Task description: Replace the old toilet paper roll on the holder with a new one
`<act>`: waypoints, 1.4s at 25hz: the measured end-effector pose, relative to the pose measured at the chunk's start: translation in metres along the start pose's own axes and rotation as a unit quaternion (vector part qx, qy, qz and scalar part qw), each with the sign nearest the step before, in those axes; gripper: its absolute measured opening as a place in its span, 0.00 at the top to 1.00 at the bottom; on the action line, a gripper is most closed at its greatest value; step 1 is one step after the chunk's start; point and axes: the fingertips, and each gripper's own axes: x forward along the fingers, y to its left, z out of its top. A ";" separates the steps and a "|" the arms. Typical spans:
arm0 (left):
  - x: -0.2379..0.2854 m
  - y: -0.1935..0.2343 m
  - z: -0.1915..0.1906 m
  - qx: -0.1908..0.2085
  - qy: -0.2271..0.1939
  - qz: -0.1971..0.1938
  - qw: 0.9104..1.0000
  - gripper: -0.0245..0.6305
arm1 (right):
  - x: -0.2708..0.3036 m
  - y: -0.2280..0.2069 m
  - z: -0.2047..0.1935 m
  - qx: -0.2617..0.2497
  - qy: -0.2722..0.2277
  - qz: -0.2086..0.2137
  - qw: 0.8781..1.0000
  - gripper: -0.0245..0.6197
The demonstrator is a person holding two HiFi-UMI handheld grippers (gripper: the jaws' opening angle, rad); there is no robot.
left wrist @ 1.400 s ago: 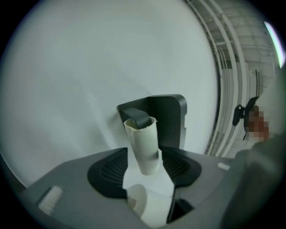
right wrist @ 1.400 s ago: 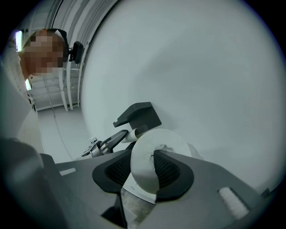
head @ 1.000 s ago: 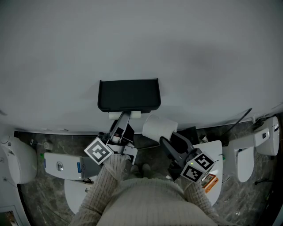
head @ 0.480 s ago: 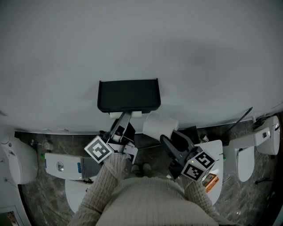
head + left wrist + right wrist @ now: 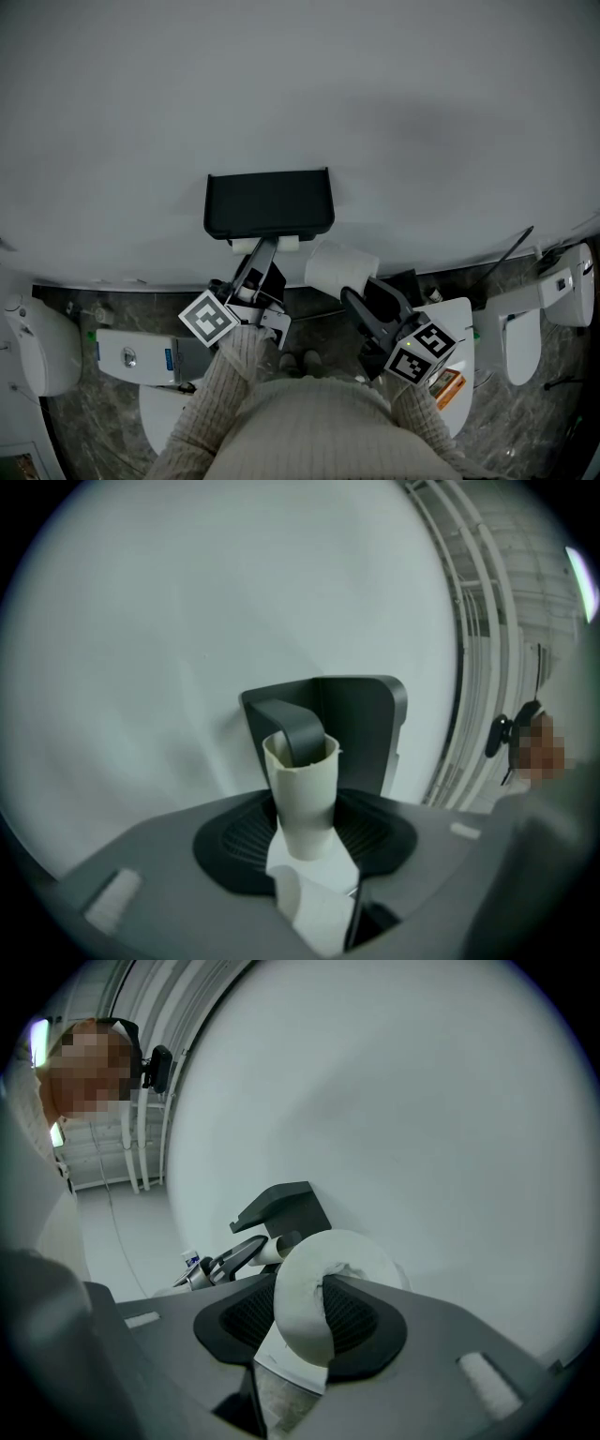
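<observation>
Left tongs [image 5: 262,251] have just closed on the empty cardboard tube [image 5: 302,799], which sits on the black wall holder [image 5: 270,202]. I think it must next slide off the arm. Right tongs [image 5: 361,302] grip the new roll [image 5: 339,270] just beside the holder's right lower corner.

No text legible. Blue label [image 5: 166,357] on white unit [image 5: 112,345]: too small to read.

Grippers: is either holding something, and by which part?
Left gripper has just closed on the cardboard tube, at its near end. Right gripper pinches the new roll by its wall, one finger inside the core.
</observation>
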 end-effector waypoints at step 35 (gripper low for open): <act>0.050 -0.012 -0.069 -0.026 0.100 -0.042 0.994 0.70 | -0.058 -0.027 0.011 0.004 -0.046 -0.075 0.996 0.74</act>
